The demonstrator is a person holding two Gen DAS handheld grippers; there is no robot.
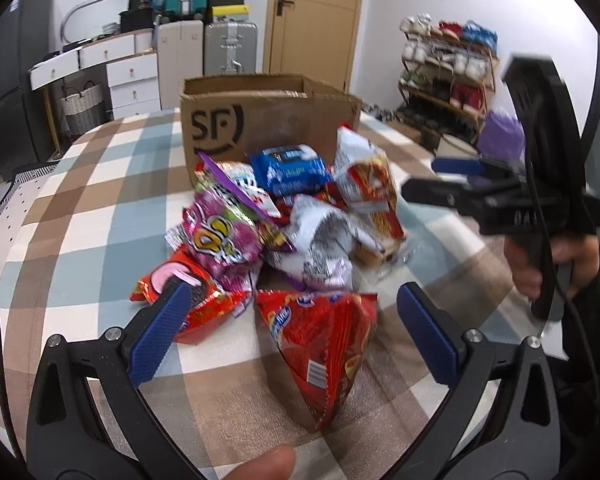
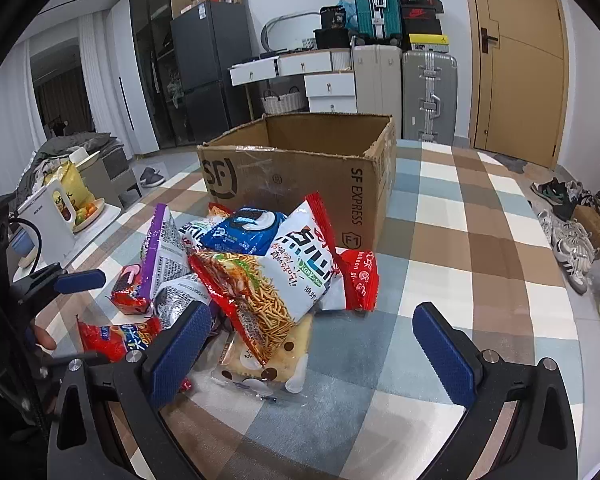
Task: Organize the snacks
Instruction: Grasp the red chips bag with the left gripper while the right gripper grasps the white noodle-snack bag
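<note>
**Snack heap between spread fingers and the carton**

The left gripper (image 1: 288,332) has its fingers spread, empty, either side of a red chip bag (image 1: 320,344) on the checked tabletop (image 1: 80,216). The right gripper (image 2: 312,348), likewise wide apart and empty, faces a noodle snack bag (image 2: 276,276) topping the pile. Behind the heap stands the open cardboard box (image 2: 300,176), touching the rear packets. Suitcases (image 2: 428,92) line the wall beyond.

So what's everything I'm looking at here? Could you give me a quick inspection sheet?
Surface: checked cloth, brown, blue and white.
Job's things: snack packets piled in front of an open cardboard box; none visible inside it.
Clutter: nothing seen.
Grippers: left gripper and right gripper both open, holding nothing.
Cables: black cable on the right gripper.
Surroundings: suitcases, door, shoe rack.
</note>
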